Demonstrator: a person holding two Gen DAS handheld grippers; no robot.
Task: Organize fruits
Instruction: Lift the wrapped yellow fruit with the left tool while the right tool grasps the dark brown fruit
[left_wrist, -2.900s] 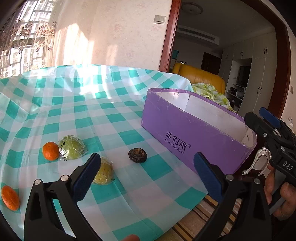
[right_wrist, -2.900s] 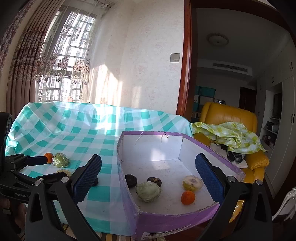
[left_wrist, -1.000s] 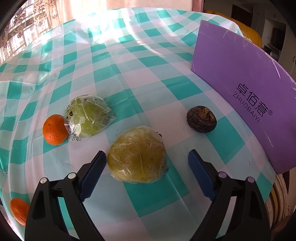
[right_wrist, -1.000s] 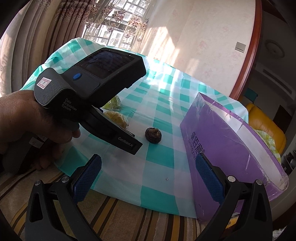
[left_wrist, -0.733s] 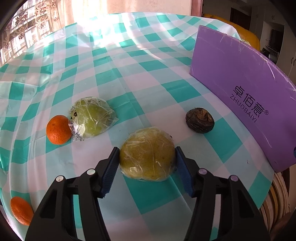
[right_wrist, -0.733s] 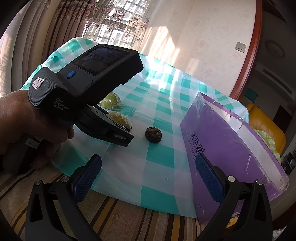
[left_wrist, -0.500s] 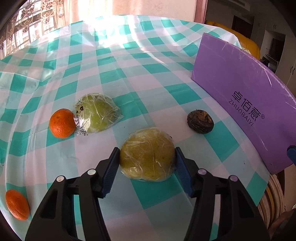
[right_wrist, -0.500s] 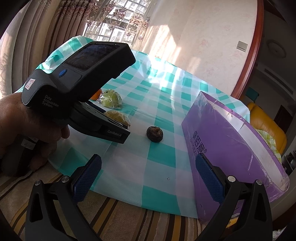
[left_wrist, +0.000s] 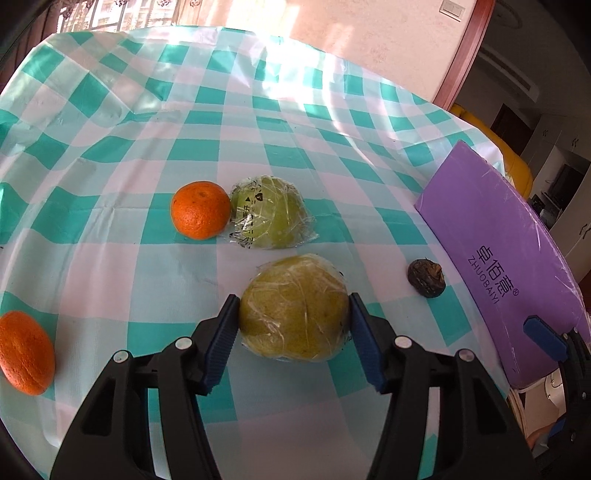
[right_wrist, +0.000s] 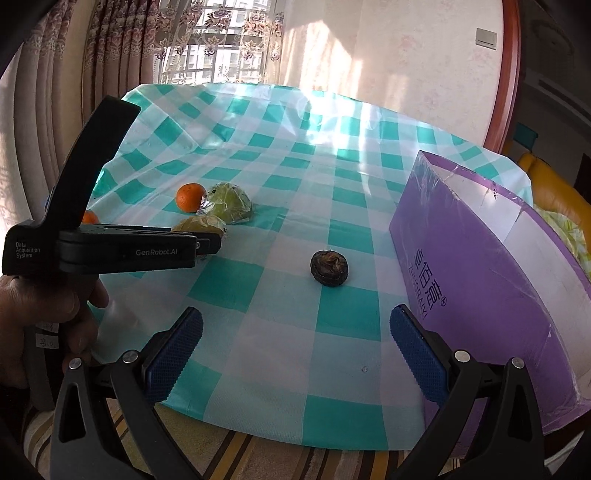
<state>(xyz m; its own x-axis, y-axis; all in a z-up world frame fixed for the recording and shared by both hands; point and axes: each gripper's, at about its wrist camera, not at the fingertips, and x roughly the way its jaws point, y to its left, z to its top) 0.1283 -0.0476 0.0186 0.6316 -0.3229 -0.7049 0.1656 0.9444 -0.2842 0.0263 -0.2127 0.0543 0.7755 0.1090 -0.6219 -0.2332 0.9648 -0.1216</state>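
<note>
Wrapped yellow-green fruit (left_wrist: 293, 308): round, dull-skinned, sealed in wrinkled clear film that catches the light. It sits between the ribbed blue pads (left_wrist: 221, 343) of the left gripper (left_wrist: 293, 332), both pressing its sides; the jaws have just been closing onto it. Whether it rests on the cloth or hangs just above it cannot be told.

Second wrapped fruit (left_wrist: 271, 216): paler green, film loose and crumpled with a printed label, just beyond the held fruit.

Orange (left_wrist: 200, 209): round, pebbled peel, touching the label side of the second wrapped fruit.

Second orange (left_wrist: 26, 352): oval in outline, well apart from the held fruit, toward the left edge of the left wrist view.

Dark fruit (right_wrist: 329, 267): small, brown-black, wrinkled and matt, alone on the cloth between the held fruit and the box.

Purple box (right_wrist: 491, 266): smooth glossy card with white printed characters, pale inner walls, open top; well to the right of the held fruit, beyond the dark fruit.

Tablecloth (right_wrist: 280, 206): shiny plastic, teal-and-white check, creased.

Right gripper (right_wrist: 295, 350): black frame, blue textured pads spread wide, nothing between them, low over the near table edge in front of the dark fruit.

Hand (right_wrist: 40, 325): grips the left gripper's black handle.
</note>
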